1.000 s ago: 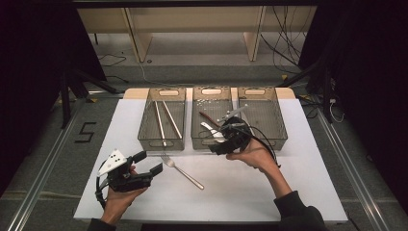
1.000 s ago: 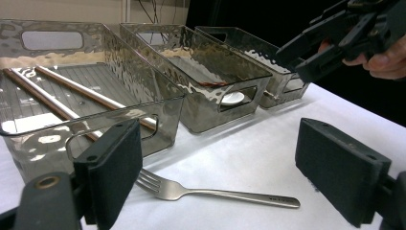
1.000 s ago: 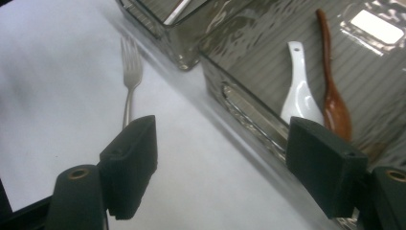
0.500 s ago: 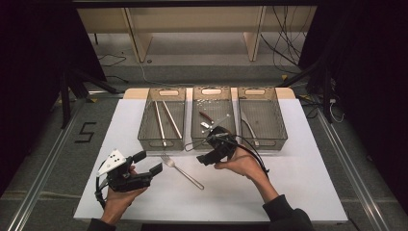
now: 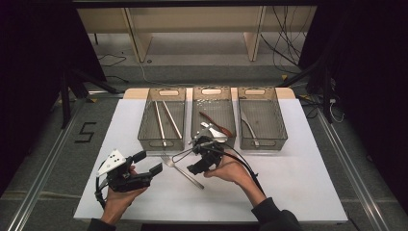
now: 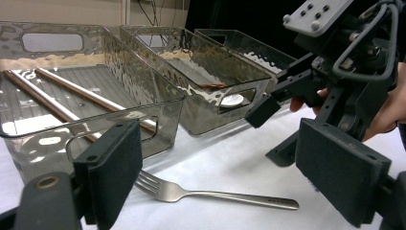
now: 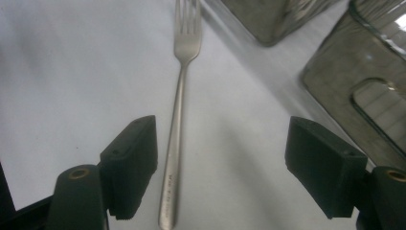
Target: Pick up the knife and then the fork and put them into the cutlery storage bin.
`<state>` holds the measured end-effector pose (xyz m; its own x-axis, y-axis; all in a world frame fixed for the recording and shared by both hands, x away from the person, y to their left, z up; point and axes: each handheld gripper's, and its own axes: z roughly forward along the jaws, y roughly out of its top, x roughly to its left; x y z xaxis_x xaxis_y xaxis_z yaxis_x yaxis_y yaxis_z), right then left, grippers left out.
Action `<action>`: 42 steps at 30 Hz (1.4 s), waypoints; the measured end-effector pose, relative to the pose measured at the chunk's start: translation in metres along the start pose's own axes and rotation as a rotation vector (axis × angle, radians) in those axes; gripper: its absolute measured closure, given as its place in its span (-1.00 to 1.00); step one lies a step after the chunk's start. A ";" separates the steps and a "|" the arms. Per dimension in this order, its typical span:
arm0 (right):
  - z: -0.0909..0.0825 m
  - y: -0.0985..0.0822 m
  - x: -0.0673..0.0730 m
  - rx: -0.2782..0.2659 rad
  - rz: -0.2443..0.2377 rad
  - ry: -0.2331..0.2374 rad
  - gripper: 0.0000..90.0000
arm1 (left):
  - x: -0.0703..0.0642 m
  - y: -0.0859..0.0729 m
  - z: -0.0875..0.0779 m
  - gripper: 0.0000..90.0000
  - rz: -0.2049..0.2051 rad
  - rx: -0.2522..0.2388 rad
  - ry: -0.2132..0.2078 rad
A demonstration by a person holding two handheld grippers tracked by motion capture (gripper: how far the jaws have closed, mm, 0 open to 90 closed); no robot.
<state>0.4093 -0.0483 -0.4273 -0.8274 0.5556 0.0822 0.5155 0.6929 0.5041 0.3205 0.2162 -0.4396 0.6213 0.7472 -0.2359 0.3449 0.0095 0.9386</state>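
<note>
A silver fork point(image 5: 182, 171) lies on the white table in front of the bins, tines toward the left bin. My right gripper point(image 5: 192, 161) hovers open just over its handle. In the right gripper view the fork point(image 7: 178, 124) runs up between the jaws, close to the left one, and the right gripper point(image 7: 229, 165) holds nothing. My left gripper point(image 5: 148, 162) rests open at the front left, pointing at the fork point(image 6: 210, 194). The left gripper point(image 6: 227, 172) has wide, empty jaws, with the right gripper point(image 6: 273, 132) beyond them.
Three clear bins stand in a row at the back. The left bin point(image 5: 144, 126) holds two chopsticks point(image 5: 163, 120), the middle bin point(image 5: 231, 118) a brown spoon point(image 5: 215, 124), the right bin point(image 5: 281, 122) a silver utensil point(image 5: 248, 127). The white table top point(image 5: 298, 183) ends near dark floor.
My right gripper has come from over the middle bin's front, toward the person and to the left, down over the fork's handle. The left gripper has stayed put.
</note>
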 end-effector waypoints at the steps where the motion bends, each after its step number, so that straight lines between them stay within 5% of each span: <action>1: 0.002 0.001 0.001 0.003 -0.003 0.002 -0.38 | 0.000 0.000 0.000 -0.64 0.003 0.002 -0.001; 28: 0.045 0.011 0.016 0.168 -0.037 0.006 0.01 | 0.000 0.000 -0.001 -0.65 0.003 -0.006 -0.008; 42: 0.051 0.012 0.019 0.190 -0.081 -0.003 0.31 | 0.000 0.000 -0.001 -0.65 0.003 -0.005 -0.007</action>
<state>0.4114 -0.0060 -0.4639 -0.8674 0.4956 0.0449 0.4800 0.8096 0.3378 0.3202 0.2167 -0.4391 0.6272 0.7425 -0.2353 0.3396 0.0112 0.9405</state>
